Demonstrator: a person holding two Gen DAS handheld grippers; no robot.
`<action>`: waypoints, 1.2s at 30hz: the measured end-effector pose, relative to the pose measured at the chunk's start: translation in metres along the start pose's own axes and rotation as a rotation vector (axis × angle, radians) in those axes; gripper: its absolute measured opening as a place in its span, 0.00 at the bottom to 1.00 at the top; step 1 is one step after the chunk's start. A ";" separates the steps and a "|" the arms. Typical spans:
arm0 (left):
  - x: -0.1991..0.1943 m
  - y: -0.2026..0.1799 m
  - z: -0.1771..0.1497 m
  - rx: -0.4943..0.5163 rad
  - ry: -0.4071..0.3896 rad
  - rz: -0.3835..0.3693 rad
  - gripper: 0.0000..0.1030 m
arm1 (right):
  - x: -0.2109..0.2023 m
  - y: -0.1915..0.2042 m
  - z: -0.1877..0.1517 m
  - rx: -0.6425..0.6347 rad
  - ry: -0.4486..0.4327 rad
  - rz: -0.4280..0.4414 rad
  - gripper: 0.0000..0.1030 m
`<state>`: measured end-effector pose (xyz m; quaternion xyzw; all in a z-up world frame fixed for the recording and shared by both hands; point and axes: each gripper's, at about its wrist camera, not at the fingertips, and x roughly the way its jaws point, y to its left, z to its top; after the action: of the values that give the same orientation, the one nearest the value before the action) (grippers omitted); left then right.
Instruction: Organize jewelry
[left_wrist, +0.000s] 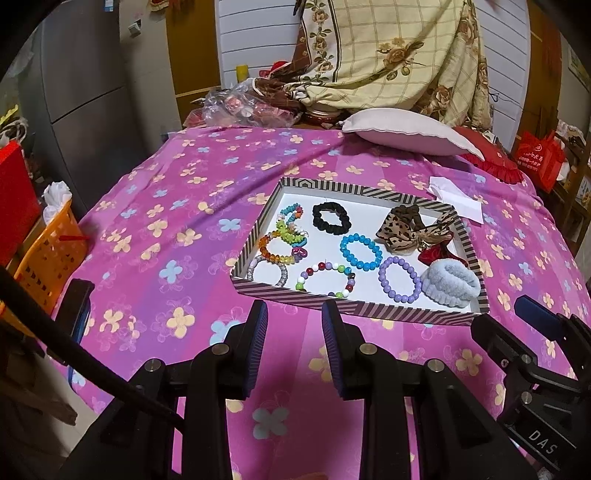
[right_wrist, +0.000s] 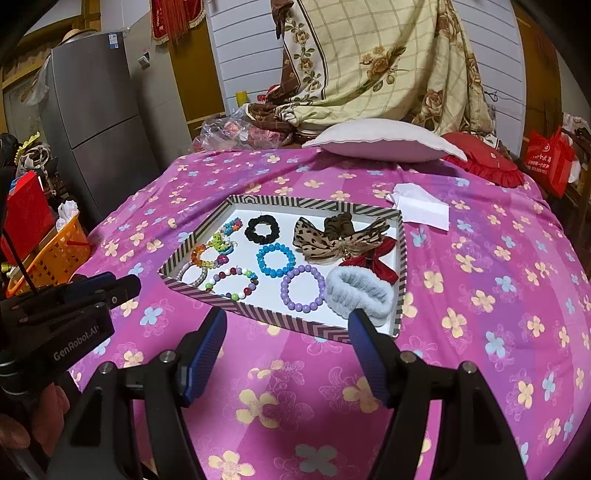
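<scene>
A striped-rim white tray (left_wrist: 343, 307) (right_wrist: 295, 325) sits on the pink flowered bedspread. It holds a black scrunchie (left_wrist: 328, 216) (right_wrist: 262, 229), blue bead bracelet (left_wrist: 361, 252) (right_wrist: 275, 260), purple bead bracelet (left_wrist: 400, 279) (right_wrist: 303, 290), multicolour bead bracelet (left_wrist: 325, 279) (right_wrist: 232, 282), several small colourful bracelets (left_wrist: 284, 240), leopard bows (left_wrist: 413, 230) (right_wrist: 340, 236), a red bow (right_wrist: 373, 260) and a grey fluffy band (left_wrist: 450, 282) (right_wrist: 360, 291). My left gripper (left_wrist: 294, 317) is open and empty just before the tray's near rim. My right gripper (right_wrist: 288, 326) is open and empty at the near rim.
A pale pillow (left_wrist: 410, 133) and red cushion (right_wrist: 484, 162) lie at the far end. White paper (right_wrist: 421, 208) lies beyond the tray. An orange basket (left_wrist: 48, 254) and a grey fridge (right_wrist: 96, 122) stand left of the bed.
</scene>
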<state>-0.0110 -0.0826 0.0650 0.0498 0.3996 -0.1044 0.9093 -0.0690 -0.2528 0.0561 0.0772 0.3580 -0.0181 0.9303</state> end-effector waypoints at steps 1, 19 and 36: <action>0.000 0.000 0.000 0.000 0.000 -0.001 0.47 | 0.000 0.000 0.000 0.000 0.002 0.001 0.69; 0.000 -0.001 0.000 0.001 -0.002 0.005 0.47 | 0.005 0.000 -0.002 0.000 0.017 0.006 0.70; 0.002 0.000 0.000 0.006 -0.010 -0.003 0.47 | 0.010 0.001 -0.003 -0.011 0.030 0.009 0.70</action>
<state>-0.0098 -0.0824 0.0636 0.0515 0.3948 -0.1075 0.9110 -0.0636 -0.2512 0.0472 0.0740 0.3715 -0.0110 0.9254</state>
